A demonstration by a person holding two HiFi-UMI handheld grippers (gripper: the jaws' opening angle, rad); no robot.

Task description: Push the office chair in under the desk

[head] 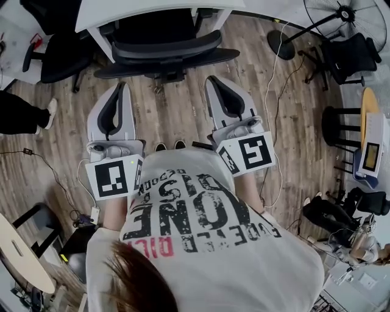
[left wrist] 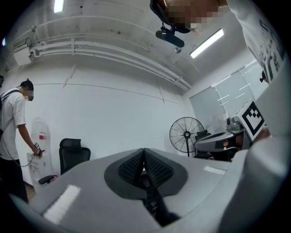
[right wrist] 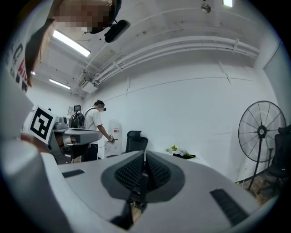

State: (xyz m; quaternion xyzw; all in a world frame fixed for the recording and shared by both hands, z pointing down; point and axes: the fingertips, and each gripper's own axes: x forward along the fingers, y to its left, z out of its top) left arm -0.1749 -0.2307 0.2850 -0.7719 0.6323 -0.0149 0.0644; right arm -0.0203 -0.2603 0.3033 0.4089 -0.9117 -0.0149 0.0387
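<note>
Both arms reach out from the body, side by side. Two shoes (head: 170, 146) peek out low down, between the arms. The left gripper (head: 121, 86) and the right gripper (head: 214, 80) point straight ahead and lie flat and level. A strip of floor (head: 177, 113) shows between them. Each one has its marker cube at the back, close to the shirt.

The left gripper is squeezed shut, and nothing is in its jaws. The right gripper is squeezed shut too, and it also holds nothing.

The chair (head: 166, 47) is just ahead of both tips, in the middle between them. It is black, and its back faces the person. A little floor shows between the tips and the chair, so they look apart from it.

The front part of the chair sits under the desk (head: 131, 11), which is white and lies past the chair.

A fan (head: 342, 14) stands far off, ahead and to the right of the right gripper
</note>
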